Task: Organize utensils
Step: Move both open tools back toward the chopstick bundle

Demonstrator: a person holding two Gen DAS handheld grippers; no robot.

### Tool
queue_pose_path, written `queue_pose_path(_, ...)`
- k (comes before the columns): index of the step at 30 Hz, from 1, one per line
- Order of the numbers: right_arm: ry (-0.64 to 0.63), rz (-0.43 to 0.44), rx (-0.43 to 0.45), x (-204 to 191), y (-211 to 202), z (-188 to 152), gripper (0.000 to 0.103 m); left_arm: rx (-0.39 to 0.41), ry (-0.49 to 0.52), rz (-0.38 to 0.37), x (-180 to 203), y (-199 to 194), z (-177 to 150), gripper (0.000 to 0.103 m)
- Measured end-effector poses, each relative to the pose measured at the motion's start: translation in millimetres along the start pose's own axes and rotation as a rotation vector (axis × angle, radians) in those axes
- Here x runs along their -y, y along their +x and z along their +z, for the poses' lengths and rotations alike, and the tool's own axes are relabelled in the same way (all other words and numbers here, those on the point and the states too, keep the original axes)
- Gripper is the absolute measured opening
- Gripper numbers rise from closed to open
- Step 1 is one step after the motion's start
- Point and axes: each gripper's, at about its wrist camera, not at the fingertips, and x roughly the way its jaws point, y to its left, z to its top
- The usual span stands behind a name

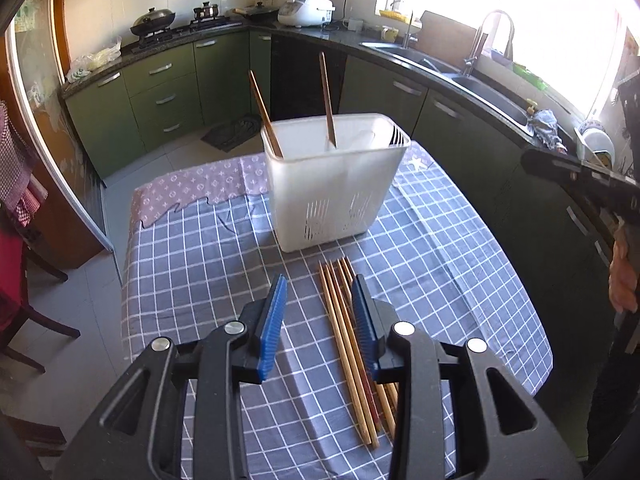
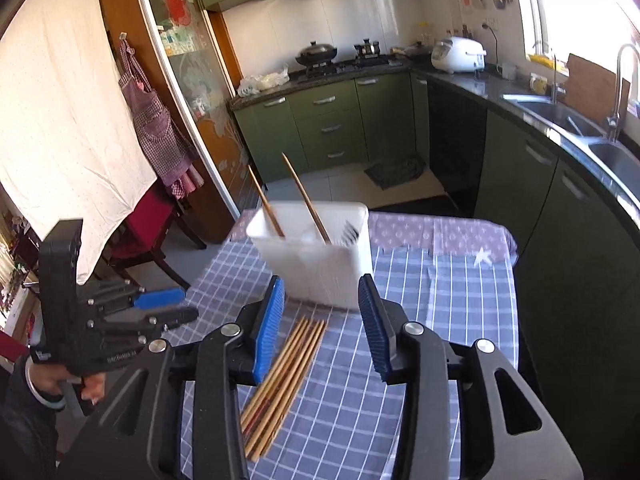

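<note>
A white plastic utensil holder (image 1: 332,184) stands on the checked tablecloth and holds two wooden chopsticks (image 1: 329,100) and a fork (image 1: 397,136). Several wooden chopsticks (image 1: 348,336) lie flat on the cloth in front of it. My left gripper (image 1: 320,296) is open and empty just above the near part of the bundle. In the right wrist view the holder (image 2: 316,260) stands ahead, with the loose chopsticks (image 2: 288,376) below. My right gripper (image 2: 320,296) is open and empty above them. The left gripper (image 2: 160,304) also shows at the left.
The table (image 1: 192,280) has a blue checked cloth and a purple patterned cloth (image 1: 200,184) at its far end. Green kitchen cabinets (image 1: 168,92), a sink (image 1: 480,88) and a stove surround it. A red chair (image 2: 148,220) stands at the left.
</note>
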Motion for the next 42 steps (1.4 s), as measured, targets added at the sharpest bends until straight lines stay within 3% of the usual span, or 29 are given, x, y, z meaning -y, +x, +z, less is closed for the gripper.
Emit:
queue_pose_path(5, 0.013, -0.070, -0.120, 21.9, 32.9, -72.8, 0.039, -0.122, 0.013, 0.016, 13.6, 35.6, -17.4, 0.033)
queue_pose_path(10, 0.034, -0.064, -0.212, 32.9, 60.0, -103.8, 0.041, -0.202, 0.008, 0.043, 20.7, 72.8, -23.5, 0.033)
queue_pose_path(18, 0.028, -0.070, -0.232, 31.6, 70.2, -108.0, 0.042, -0.341, -0.058, 0.055, 12.8, 123.4, -28.3, 0.029)
queue_pose_path(28, 0.031, -0.062, -0.241, 32.0, 72.0, -106.5, 0.042, -0.396, -0.052, 0.077, 11.5, 148.2, -24.2, 0.022)
queue_pose_path(42, 0.028, -0.048, -0.255, 30.4, 75.6, -109.5, 0.045, -0.441, -0.024, 0.104, 19.6, 171.2, -20.5, 0.021)
